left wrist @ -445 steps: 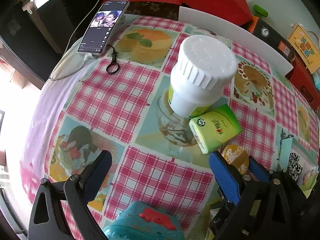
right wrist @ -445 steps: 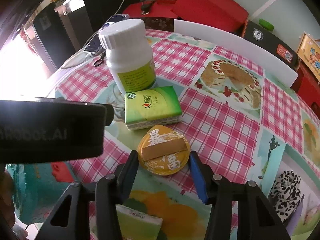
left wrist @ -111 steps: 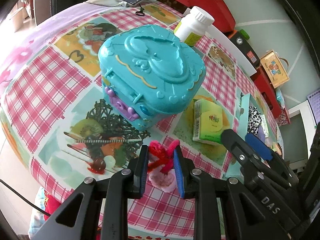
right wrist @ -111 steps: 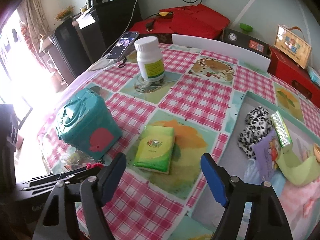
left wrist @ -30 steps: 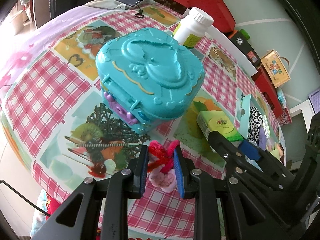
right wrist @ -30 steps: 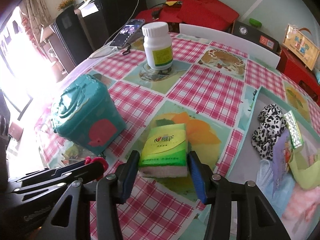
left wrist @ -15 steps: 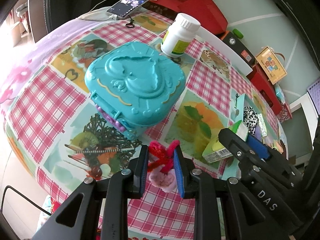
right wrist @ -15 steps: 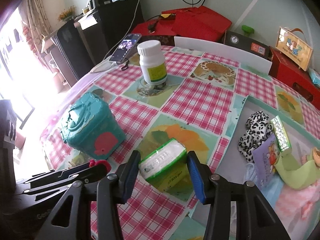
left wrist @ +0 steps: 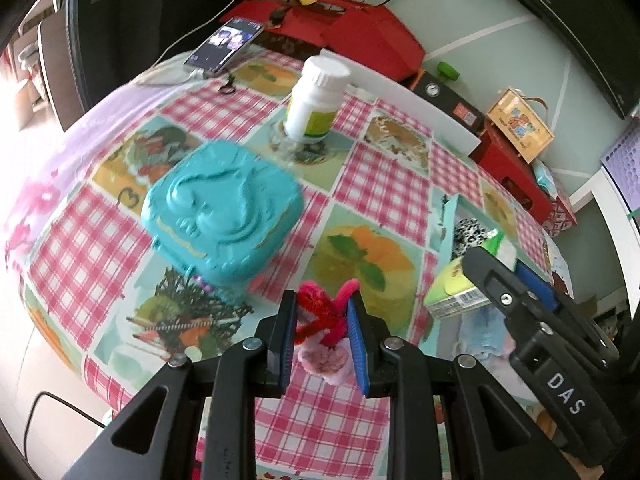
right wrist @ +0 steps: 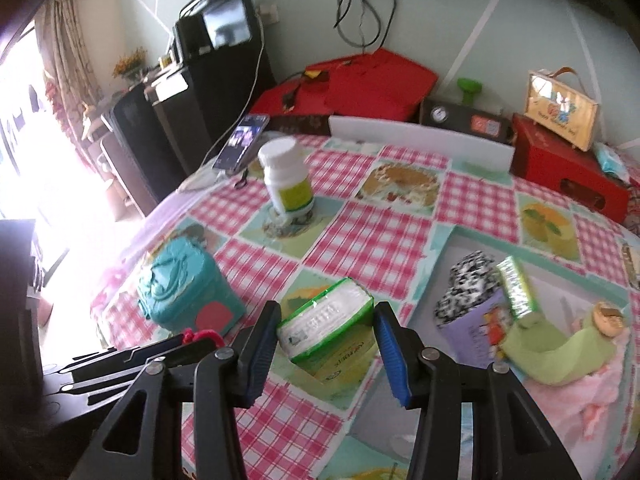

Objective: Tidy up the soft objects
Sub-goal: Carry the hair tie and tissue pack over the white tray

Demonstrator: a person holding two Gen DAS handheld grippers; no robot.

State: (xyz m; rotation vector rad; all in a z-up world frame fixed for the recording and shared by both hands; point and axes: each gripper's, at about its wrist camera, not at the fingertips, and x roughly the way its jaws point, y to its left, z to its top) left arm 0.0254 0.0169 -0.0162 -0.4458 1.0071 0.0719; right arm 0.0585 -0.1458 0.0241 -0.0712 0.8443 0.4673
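Observation:
My left gripper (left wrist: 322, 320) is shut on a red and pink fuzzy pipe-cleaner flower (left wrist: 323, 328), held above the checked tablecloth. My right gripper (right wrist: 326, 334) is shut on a green tissue pack (right wrist: 326, 338), tilted and lifted off the table; the same tissue pack (left wrist: 454, 290) shows at the right of the left wrist view. A shallow teal-rimmed tray (right wrist: 442, 258) to the right holds several soft things: a black-and-white spotted cloth (right wrist: 466, 282), a green item (right wrist: 548, 348) and pink fabric (right wrist: 596, 396).
A teal toy case (left wrist: 220, 210) stands on the table to the left. A white pill bottle (left wrist: 316, 98) stands farther back, a phone (left wrist: 224, 46) at the far edge. Red boxes (right wrist: 568, 168) and a white board (right wrist: 420, 136) line the back.
Both grippers have risen with their loads. The tissue pack left the table and tilted, and it now hangs nearer the tray.

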